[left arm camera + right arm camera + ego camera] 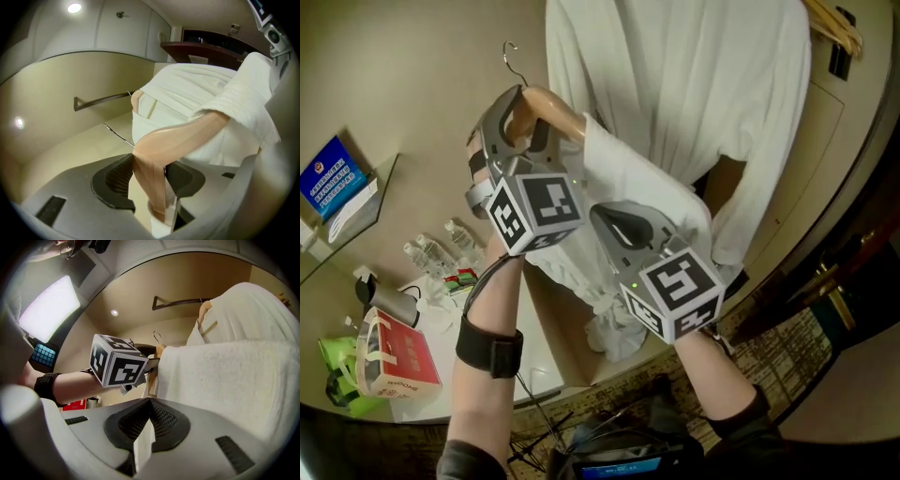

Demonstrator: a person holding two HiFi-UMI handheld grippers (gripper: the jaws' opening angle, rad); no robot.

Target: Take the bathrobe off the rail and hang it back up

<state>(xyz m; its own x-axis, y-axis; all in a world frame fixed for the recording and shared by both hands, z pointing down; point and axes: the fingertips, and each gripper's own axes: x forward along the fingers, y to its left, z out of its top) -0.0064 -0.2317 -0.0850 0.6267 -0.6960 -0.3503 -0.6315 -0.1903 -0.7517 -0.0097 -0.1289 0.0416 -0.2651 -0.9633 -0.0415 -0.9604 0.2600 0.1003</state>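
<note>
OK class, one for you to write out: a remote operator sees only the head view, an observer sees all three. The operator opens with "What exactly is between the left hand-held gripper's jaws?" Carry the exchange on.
Observer: The left gripper view shows the left hand-held gripper with its jaws closed on the arm of the wooden hanger.
Operator: And the right one?
Observer: In the right gripper view, the right hand-held gripper is shut, pinching a thin fold of the white bathrobe.
Operator: I can't see the rail. Is the hook on it?
Observer: No. In the right gripper view the hook sits lower in the picture than the rail, with a clear gap between them.
</note>
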